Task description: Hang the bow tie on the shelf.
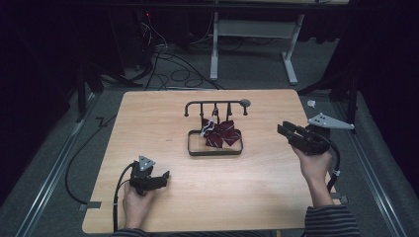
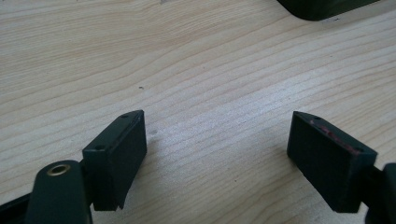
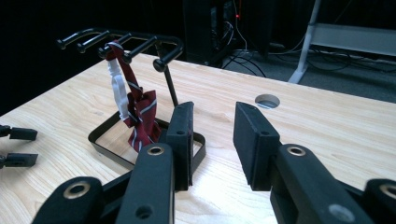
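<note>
A black rack (image 1: 216, 103) with several hooks stands on a rectangular base frame (image 1: 214, 152) mid-table. From one hook hangs a maroon striped bow tie (image 1: 221, 132) on a white strap. In the right gripper view the bow tie (image 3: 141, 114) dangles over the base frame (image 3: 105, 133), left of and beyond my right gripper (image 3: 214, 112). That gripper is open and holds nothing. From above, my right gripper (image 1: 284, 129) points left toward the rack, a short way off. My left gripper (image 1: 165, 175) rests at the table's near left. Its jaws (image 2: 218, 119) stand wide open over bare wood.
A round cable hole (image 1: 245, 103) sits in the table just right of the rack. A corner of the rack's base (image 2: 322, 7) shows in the left gripper view. Beyond the table are a white desk frame (image 1: 214, 49) and loose cables (image 1: 173, 74) on the floor.
</note>
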A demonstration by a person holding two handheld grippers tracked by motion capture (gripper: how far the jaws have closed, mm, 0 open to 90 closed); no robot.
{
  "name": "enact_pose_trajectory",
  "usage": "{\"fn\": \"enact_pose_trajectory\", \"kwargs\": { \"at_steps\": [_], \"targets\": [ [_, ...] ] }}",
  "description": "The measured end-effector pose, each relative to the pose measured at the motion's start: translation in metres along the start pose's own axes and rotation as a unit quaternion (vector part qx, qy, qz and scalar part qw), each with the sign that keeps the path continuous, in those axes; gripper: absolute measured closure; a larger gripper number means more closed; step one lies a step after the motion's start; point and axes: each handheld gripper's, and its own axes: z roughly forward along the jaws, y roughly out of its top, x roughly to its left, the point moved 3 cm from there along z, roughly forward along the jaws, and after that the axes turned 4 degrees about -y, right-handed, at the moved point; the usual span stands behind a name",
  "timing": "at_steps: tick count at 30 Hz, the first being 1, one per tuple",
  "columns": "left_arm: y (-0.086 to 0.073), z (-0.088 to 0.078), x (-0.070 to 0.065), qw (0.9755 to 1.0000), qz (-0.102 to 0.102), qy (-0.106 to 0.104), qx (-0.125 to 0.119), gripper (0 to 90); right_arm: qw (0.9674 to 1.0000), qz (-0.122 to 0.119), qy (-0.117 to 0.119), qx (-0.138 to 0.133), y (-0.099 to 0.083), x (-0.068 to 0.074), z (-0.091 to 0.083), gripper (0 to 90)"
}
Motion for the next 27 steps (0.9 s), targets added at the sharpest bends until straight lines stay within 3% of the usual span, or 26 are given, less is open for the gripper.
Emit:
{"fn": "enact_pose_trajectory", "kwargs": {
  "at_steps": [15, 27],
  "targets": [
    [0.000, 0.000, 0.000, 1.0000, 0.000, 0.000, 0.000, 20.3, 0.9993, 0.034, -0.013, 0.000, -0.030, -0.014, -0.015, 70.0],
    [0.000, 0.000, 0.000, 1.0000, 0.000, 0.000, 0.000, 20.3, 0.9986, 0.051, -0.014, 0.006, -0.048, -0.019, -0.014, 70.0]
  ]
}}
